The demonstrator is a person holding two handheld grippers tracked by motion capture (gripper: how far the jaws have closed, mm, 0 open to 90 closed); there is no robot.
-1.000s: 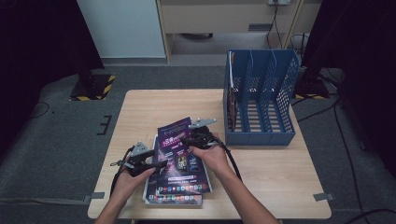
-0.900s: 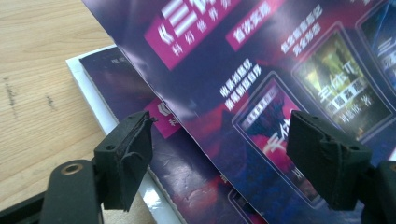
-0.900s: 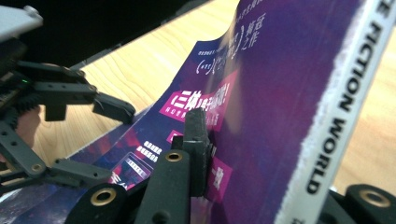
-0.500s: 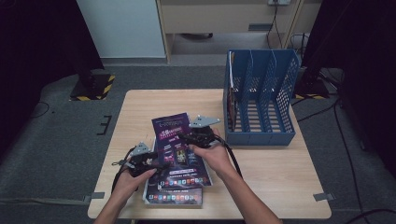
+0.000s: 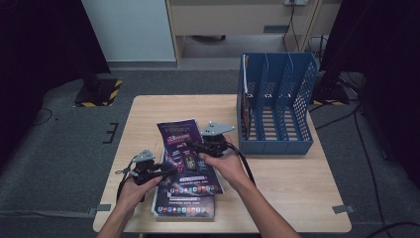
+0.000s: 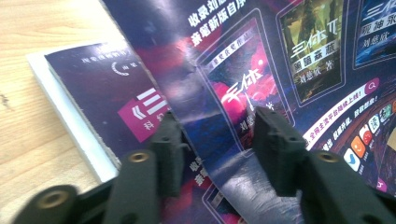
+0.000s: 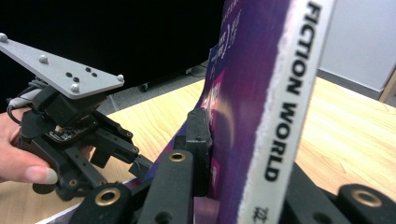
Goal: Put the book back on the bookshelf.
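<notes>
Right gripper view — fingers [image 7: 198, 140] pinching magazine [image 7: 275, 93] | left fingers [image 6: 275, 149] closing astride its cover

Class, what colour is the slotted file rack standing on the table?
Blue file rack, clearest in the high view.

High view is looking down from 6 o'clock; both gripper views are sitting close, sharing the glossy purple magazine [image 5: 184, 153].
</notes>
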